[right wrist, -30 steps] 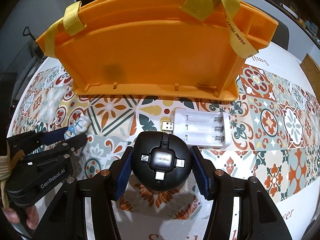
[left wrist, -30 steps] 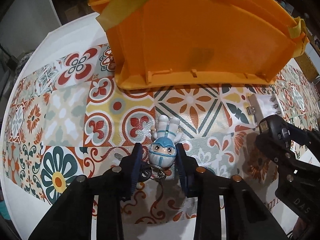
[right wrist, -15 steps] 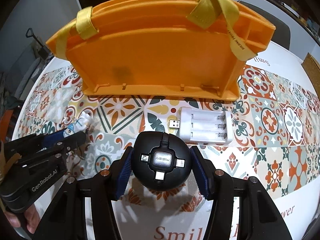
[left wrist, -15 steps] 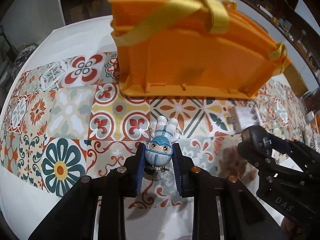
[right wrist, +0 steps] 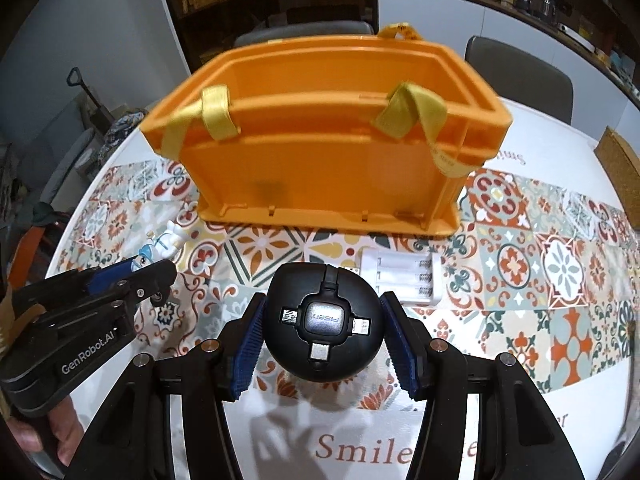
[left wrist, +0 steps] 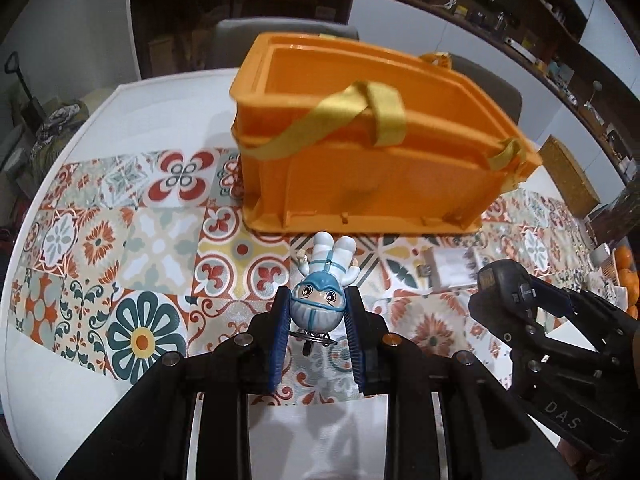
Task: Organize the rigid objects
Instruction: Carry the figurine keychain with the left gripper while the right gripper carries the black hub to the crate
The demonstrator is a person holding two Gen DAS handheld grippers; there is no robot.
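My left gripper [left wrist: 316, 316] is shut on a small white-and-blue toy figure keychain [left wrist: 320, 300], lifted above the patterned table; its key ring hangs below. From the right wrist view the same figure [right wrist: 160, 246] sticks out of the left gripper [right wrist: 148, 268]. My right gripper [right wrist: 322, 320] is shut on a round black multi-plug charger [right wrist: 322, 322], held above the table. An open orange crate [left wrist: 372, 160] with yellow straps stands behind both, its inside showing in the right wrist view [right wrist: 332, 136]. The right gripper's body [left wrist: 540, 320] shows at right.
A white battery charger [right wrist: 400, 280] lies on the tiled tablecloth [right wrist: 520, 272] just before the crate, right of centre. A cork block [left wrist: 568, 176] sits at the far right. Chairs [right wrist: 520, 76] stand behind the round table. A hand [right wrist: 60, 436] holds the left gripper.
Both grippers rose with their objects; the keychain left the table. The crate now looks lower and farther, with its open top visible.
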